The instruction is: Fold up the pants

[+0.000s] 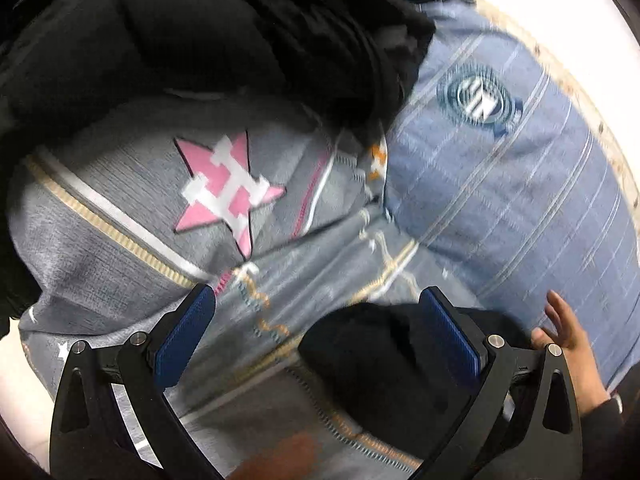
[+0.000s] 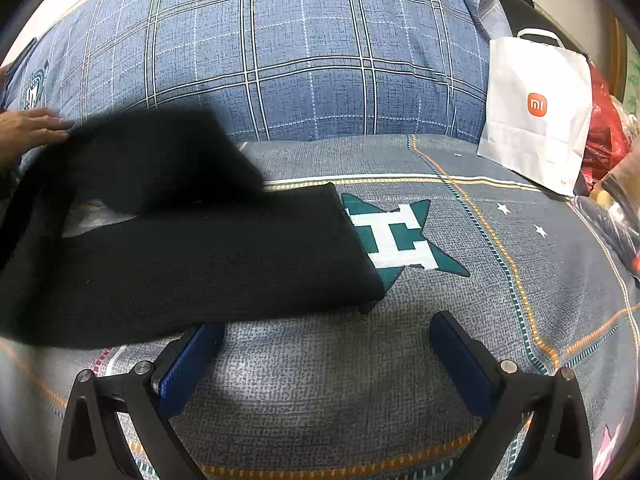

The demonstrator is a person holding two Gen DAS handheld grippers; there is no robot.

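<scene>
The black pants lie on a grey patterned bedsheet, one leg stretched right over a green star; a blurred upper fold hangs above it at the left. My right gripper is open and empty, just in front of the leg's edge. In the left wrist view black cloth fills the top, and another black piece lies between the open fingers of my left gripper, not pinched. A bare hand is at the right.
A blue plaid pillow lies behind the pants, also in the left wrist view. A white paper bag and red bags stand at the right. A pink star marks the sheet.
</scene>
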